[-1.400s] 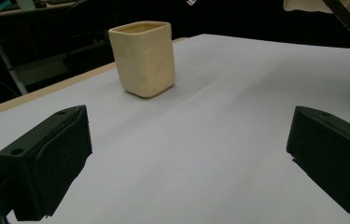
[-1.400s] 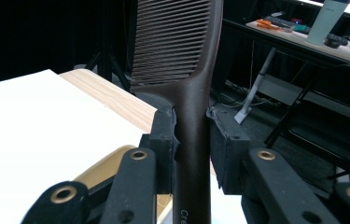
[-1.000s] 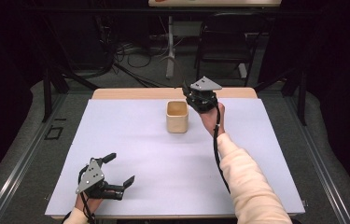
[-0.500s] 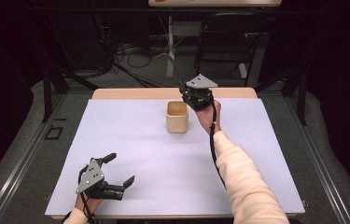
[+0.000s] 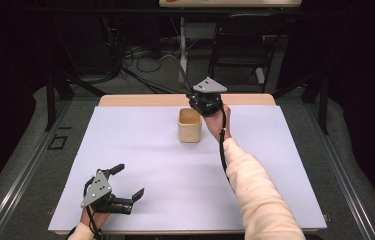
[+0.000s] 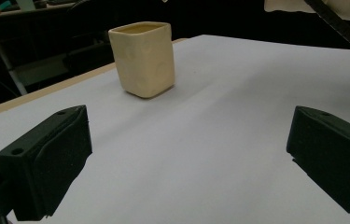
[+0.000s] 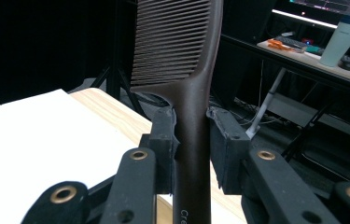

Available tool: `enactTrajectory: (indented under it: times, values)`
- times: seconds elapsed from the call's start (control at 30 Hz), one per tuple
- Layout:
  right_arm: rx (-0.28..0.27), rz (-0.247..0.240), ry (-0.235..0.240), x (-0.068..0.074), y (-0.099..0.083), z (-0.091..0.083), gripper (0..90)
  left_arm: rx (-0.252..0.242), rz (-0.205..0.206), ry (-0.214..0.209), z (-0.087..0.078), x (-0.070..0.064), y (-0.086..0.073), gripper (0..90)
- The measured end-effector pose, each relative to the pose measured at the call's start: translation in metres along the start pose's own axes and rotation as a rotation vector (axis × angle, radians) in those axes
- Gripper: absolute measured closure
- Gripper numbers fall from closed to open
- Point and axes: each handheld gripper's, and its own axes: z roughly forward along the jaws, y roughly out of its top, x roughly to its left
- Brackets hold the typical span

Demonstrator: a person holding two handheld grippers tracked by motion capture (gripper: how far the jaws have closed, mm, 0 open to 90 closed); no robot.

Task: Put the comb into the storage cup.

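Nearby, cream cup [image 5: 190,125] beside comb-holding right gripper [image 5: 206,100].

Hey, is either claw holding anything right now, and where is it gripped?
The right claw is shut on a dark brown plastic comb, clamped on its handle just below the teeth. The left claw is open, holding nothing.

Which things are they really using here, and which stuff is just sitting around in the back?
Being used:
- brown comb, clamped in the right gripper
- cream cup on the white table
- left gripper, jaws open, holding nothing

Just lying about:
- tumbler on a back desk
- chair behind the table
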Motion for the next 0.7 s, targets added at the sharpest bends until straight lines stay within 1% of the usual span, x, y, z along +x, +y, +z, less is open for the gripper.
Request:
enactTrajectory:
  times: [0.07,0.33,0.4,0.7]
  values:
    - [0.001,-0.008,0.004,0.001,0.0,0.001,72.3,0.002,0.0,0.001,0.0,0.0,0.0,0.1]
    - [-0.011,-0.011,0.01,0.005,-0.001,0.008,72.3,0.0,-0.001,0.0,0.0,0.0,0.0,0.1]
    - [-0.012,-0.007,0.016,0.006,0.0,0.009,72.2,0.0,0.0,0.002,0.0,0.0,0.0,0.1]
    - [-0.022,-0.018,0.034,0.009,0.0,0.015,72.3,-0.001,-0.002,0.005,0.0,0.001,0.0,0.1]
